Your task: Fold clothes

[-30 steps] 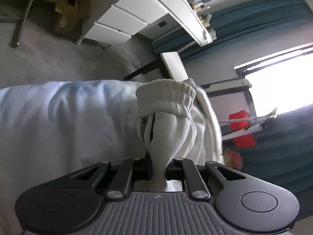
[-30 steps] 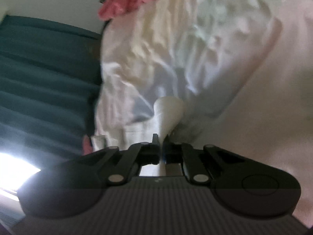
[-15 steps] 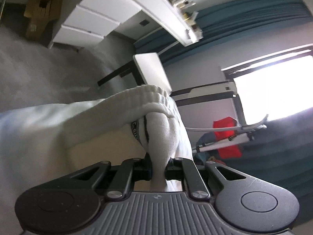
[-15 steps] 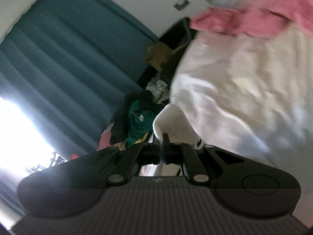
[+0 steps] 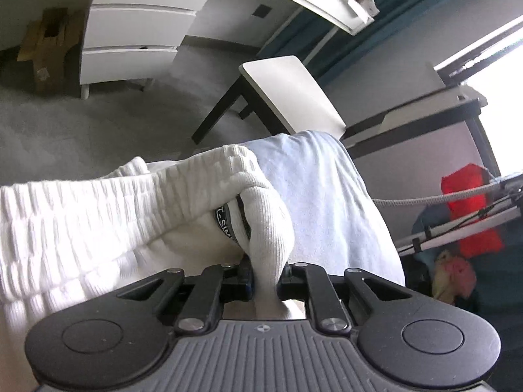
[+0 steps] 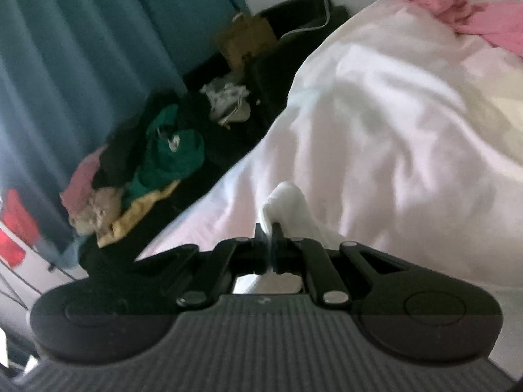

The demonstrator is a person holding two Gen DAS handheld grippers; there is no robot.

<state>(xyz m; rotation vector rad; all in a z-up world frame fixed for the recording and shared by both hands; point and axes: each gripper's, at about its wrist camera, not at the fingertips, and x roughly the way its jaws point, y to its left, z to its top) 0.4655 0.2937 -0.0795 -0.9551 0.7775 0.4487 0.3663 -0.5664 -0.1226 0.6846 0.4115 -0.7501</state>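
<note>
**Up off the bed: white garment now stretched between both claws**

Between the two grippers hangs the white garment (image 5: 98, 228), and that's the big change. A second ago the right view was nose-down on the bedding; now it has swung out toward the room, with the bed (image 6: 408, 114) falling away from 12 to 3 o'clock and a clothes pile (image 6: 163, 160) at 10. The left gripper (image 5: 264, 271) is clamped tight on a bunched ribbed waistband, fabric trailing off toward 9 o'clock. The right gripper (image 6: 268, 238) is pinched closed on a thin white corner poking up at 12. So the lift looks done; my guess is it gets spread flat on the bed next, before any actual fold.
</note>
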